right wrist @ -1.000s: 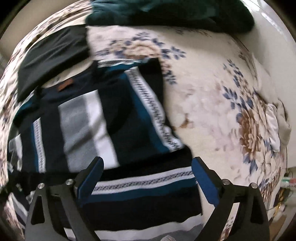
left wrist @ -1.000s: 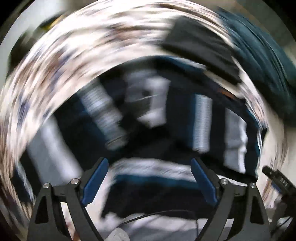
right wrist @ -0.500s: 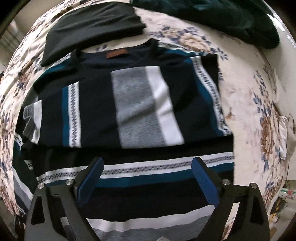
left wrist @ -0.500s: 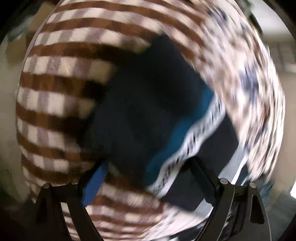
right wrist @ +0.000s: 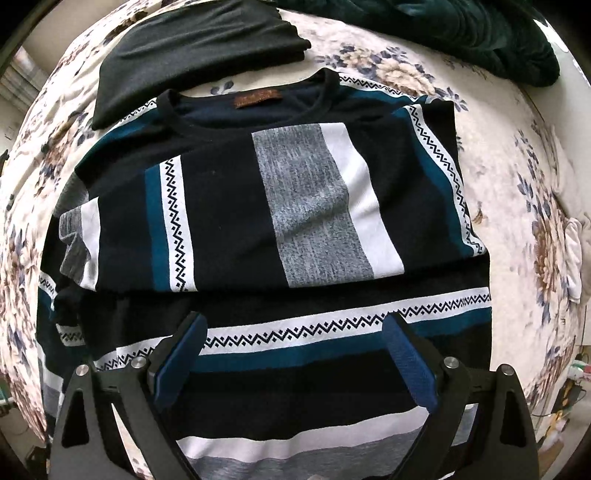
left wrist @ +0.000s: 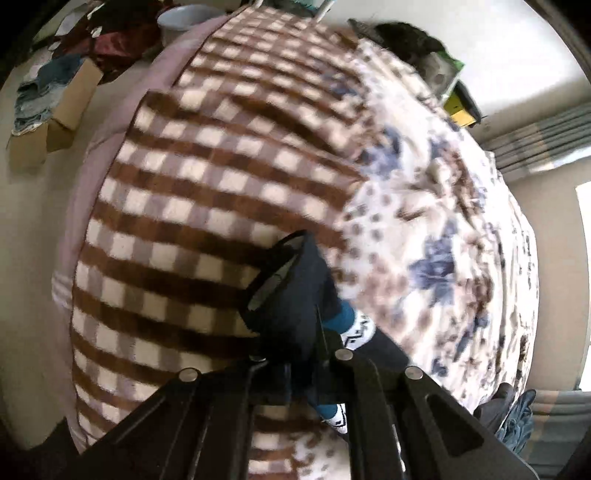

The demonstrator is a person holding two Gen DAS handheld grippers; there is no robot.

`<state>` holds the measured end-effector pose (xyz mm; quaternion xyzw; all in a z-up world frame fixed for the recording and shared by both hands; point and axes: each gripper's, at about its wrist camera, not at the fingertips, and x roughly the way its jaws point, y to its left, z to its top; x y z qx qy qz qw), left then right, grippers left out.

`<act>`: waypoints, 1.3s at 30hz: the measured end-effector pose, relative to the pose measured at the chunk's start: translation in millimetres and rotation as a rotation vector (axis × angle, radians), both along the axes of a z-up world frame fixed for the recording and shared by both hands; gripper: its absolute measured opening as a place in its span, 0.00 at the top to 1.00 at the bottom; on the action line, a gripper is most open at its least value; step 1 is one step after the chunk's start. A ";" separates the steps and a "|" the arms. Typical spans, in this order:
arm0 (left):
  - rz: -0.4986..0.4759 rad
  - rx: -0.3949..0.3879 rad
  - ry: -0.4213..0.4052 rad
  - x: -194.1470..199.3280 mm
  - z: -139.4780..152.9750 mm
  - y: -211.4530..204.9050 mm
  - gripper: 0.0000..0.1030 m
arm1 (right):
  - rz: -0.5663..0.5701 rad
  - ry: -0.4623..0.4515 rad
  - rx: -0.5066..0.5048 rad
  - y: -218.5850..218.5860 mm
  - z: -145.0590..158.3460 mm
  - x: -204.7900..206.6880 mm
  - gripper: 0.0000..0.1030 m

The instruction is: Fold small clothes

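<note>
The left tongs [left wrist: 306, 354] have just closed and pinch a sleeve [left wrist: 295, 295] over a checked blanket [left wrist: 207, 177]. The striped sweater [right wrist: 258, 206] lies on the bed [right wrist: 517, 206]; the right tongs [right wrist: 295, 354] gape wide above it.

The sweater [right wrist: 258, 206] was banded in black, navy, teal, heathered grey and white, with black zigzags run along its white strips; a brown label [right wrist: 256, 99] was sewn inside its black collar. Above the sweater a plain black garment [right wrist: 192, 48] was seen, and to the upper right of it a dark green one [right wrist: 461, 26]. Under the sweater the bedspread [right wrist: 517, 184] was cream, printed with tan and blue flowers. Beside the sweater's cuff [left wrist: 291, 291] a blanket [left wrist: 207, 177] was checked in brown and cream. Blue pads [right wrist: 410, 365] were set on black fingers.
</note>
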<state>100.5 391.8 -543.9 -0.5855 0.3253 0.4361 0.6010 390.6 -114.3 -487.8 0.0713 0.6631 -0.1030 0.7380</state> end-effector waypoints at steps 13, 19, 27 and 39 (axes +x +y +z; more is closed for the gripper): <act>0.099 -0.068 -0.222 -5.5 -44.3 11.2 0.77 | -0.037 -0.017 0.016 -11.3 -0.7 11.4 0.05; -0.125 0.157 -0.125 42.9 19.3 4.1 0.95 | -0.042 -0.030 -0.003 -27.6 4.8 13.2 0.05; -0.751 0.458 -0.036 193.7 112.8 -101.8 0.95 | -0.005 0.024 -0.096 -47.7 -7.7 9.4 0.05; -1.530 0.669 -0.039 323.2 117.9 -378.1 0.95 | 0.099 -0.006 -0.377 -102.1 -6.9 7.9 0.05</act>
